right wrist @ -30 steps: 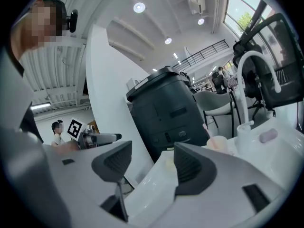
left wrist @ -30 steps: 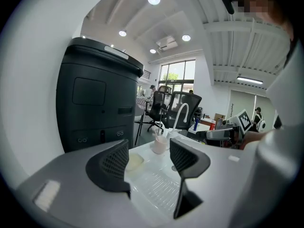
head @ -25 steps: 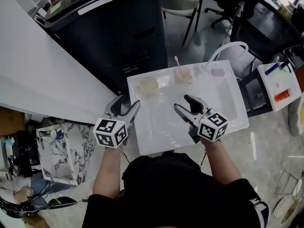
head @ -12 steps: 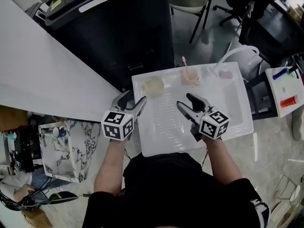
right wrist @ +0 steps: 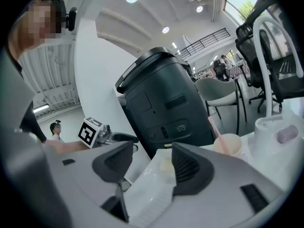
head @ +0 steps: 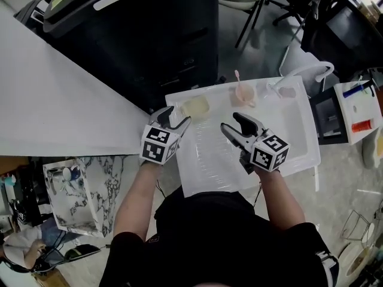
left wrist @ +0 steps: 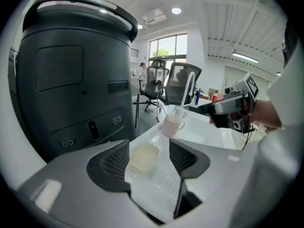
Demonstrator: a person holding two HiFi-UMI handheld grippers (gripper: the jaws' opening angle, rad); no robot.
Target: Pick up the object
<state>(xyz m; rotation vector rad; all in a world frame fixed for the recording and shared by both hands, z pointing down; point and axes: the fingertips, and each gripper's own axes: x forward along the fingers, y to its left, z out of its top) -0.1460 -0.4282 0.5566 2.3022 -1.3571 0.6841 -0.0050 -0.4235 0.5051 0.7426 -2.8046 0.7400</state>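
A pale yellow block (head: 194, 106) lies at the far left of the white basin top (head: 281, 142). My left gripper (head: 178, 115) hovers open just short of it. In the left gripper view the block (left wrist: 144, 156) shows ahead in the gap between the jaws, untouched. My right gripper (head: 231, 122) is open over the middle of the basin and holds nothing. In the right gripper view the block (right wrist: 166, 165) shows beyond its open jaws, with the left gripper (right wrist: 102, 134) off to the left.
A pink cup (head: 243, 93) with a toothbrush stands at the basin's far edge, beside a white faucet (head: 299, 70) and a small purple piece (head: 287, 92). A big black bin (head: 149, 34) stands behind. A small white table (head: 359, 106) with pens is at the right.
My left gripper has moved forward and right, up to the pale yellow block. The right gripper has hardly shifted. Both stay open.
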